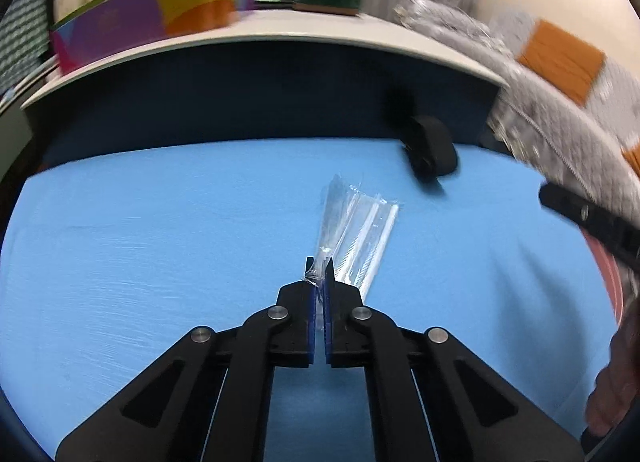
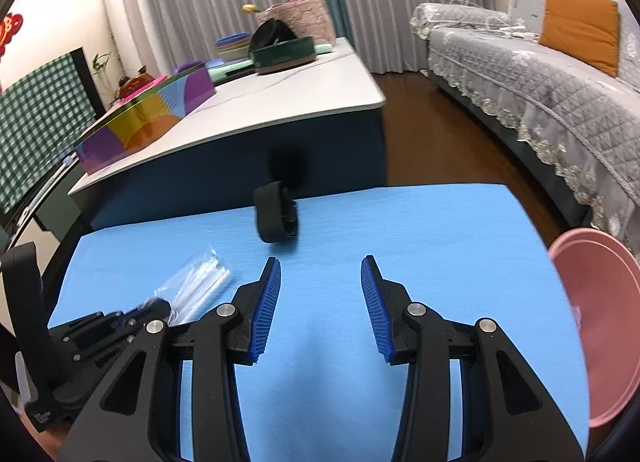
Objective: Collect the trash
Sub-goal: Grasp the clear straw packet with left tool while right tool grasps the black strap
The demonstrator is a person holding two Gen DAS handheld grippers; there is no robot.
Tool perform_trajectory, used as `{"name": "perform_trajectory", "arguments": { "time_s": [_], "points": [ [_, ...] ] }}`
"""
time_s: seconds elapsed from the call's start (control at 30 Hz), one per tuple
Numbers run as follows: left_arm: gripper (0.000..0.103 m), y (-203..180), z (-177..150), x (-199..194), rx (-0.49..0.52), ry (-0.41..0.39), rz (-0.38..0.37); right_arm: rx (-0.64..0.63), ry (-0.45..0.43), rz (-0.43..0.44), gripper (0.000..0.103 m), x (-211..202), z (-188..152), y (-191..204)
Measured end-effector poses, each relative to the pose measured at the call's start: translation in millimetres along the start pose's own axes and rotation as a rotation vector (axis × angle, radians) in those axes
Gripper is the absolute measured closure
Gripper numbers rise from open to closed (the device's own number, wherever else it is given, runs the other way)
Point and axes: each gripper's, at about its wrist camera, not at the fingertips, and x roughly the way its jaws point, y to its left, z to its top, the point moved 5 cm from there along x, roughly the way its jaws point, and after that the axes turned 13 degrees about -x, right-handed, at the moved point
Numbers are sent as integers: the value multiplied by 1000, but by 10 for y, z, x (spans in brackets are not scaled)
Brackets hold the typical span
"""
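Two grippers hang over the blue table [image 2: 440, 246]. The left gripper [image 1: 319, 268] pinches one end of the clear straw packet [image 1: 358, 230], which lies on the table. The right gripper [image 2: 321, 268] has its fingers apart, holding nothing.

- No text, brand or number can be read in either view.
- The left gripper [image 2: 138, 312], seen from the right wrist, carries a small pale label near its base, too tiny and blurred to make out.
- A red ornament [image 2: 9, 32] on the far wall looks like a character, but the frame edge cuts it off.
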Motion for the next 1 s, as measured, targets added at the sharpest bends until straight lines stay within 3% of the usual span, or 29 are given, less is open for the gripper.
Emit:
{"name": "perform_trajectory", "arguments": {
  "time_s": [0.2,0.53,0.77,0.8,0.87,0.9,1.0],
  "points": [
    [100,141,180,35,-104,-45,18,-31,5,28,60,230,66,150],
    [100,60,327,216,-108,-48,40,-39,38,22,59,606,256,172],
    [100,37,364,296,-94,-38,45,-72,83,66,57,878,295,280],
    [100,41,367,300,-95,-36,44,-79,87,66,58,900,289,297],
    [100,26,371,304,-95,-35,44,-85,101,68,74,941,295,323],
    [100,30,370,303,-96,-35,45,-82,93,68,78,933,305,328],
    [100,24,348,276,-95,-33,49,-82,77,74,79,887,315,351]
  ]
}}
